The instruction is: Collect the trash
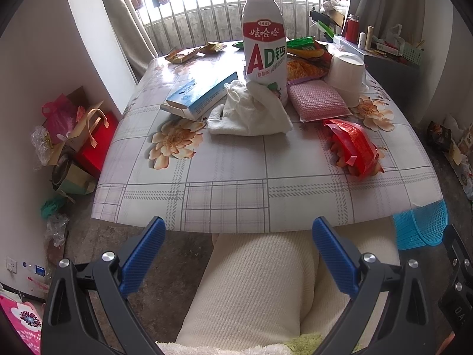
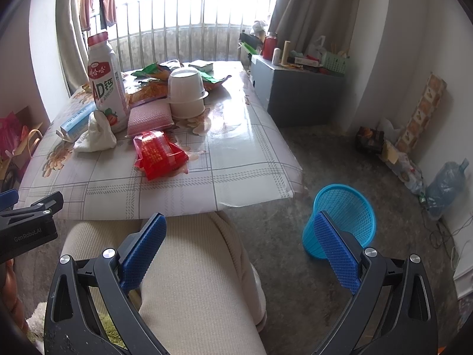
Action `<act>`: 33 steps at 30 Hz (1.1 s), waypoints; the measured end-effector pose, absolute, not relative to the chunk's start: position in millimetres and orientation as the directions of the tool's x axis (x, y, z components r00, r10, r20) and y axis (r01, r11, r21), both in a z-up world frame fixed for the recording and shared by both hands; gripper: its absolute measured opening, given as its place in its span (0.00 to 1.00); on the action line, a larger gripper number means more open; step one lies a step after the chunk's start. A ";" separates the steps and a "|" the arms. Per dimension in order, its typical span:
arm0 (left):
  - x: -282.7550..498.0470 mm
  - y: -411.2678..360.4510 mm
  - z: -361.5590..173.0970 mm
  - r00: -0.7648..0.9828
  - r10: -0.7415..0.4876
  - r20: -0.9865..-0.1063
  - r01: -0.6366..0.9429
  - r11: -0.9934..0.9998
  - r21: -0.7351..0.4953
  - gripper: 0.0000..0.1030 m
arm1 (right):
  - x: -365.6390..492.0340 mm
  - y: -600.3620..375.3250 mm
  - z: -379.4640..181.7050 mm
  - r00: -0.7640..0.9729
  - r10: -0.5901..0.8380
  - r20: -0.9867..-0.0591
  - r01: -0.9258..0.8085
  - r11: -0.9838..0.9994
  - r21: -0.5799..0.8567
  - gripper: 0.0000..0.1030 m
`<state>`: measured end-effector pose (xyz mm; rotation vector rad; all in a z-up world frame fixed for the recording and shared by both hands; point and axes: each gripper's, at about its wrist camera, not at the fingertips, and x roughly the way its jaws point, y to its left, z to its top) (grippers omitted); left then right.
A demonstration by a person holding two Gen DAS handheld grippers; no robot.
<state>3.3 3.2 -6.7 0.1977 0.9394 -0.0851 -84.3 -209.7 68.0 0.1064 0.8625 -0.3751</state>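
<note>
Risk ahead: both tongs, left (image 1: 238,236) and right (image 2: 239,233), gape empty low in frame while the trash sits mid-counter (image 1: 224,177), so reaching for the red wrapper (image 1: 353,145) could topple the tall bottle (image 1: 264,44), or miss the blue basket (image 2: 343,222) on the floor at lower right.

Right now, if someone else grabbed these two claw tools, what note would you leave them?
Left gripper: open, empty, held short of the table's near edge, above the person's lap.
Right gripper: open, empty, also held back from the table.
Bin: blue basket on the floor, right of the table; it looks empty.
Trash on the table: red wrapper nearest, crumpled tissue, bottle, blue box, stacked white cups, pink sponge, snack packets at the back.
Done: nothing visibly collected.
Left: everything. The red wrapper is probably the easiest start.
</note>
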 end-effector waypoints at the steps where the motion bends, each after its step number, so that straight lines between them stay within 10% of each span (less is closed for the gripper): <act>1: 3.3 3.3 -6.5 0.588 0.013 -0.809 0.159 0.979 0.131 0.94 | -84.0 -209.5 68.3 0.589 -0.278 -0.758 0.364 0.930 -0.059 0.92; 33: 0.6 1.5 -8.2 0.584 0.020 -0.811 0.164 0.976 0.142 0.94 | -87.2 -212.2 62.1 0.579 -0.276 -0.767 0.372 0.927 -0.052 0.92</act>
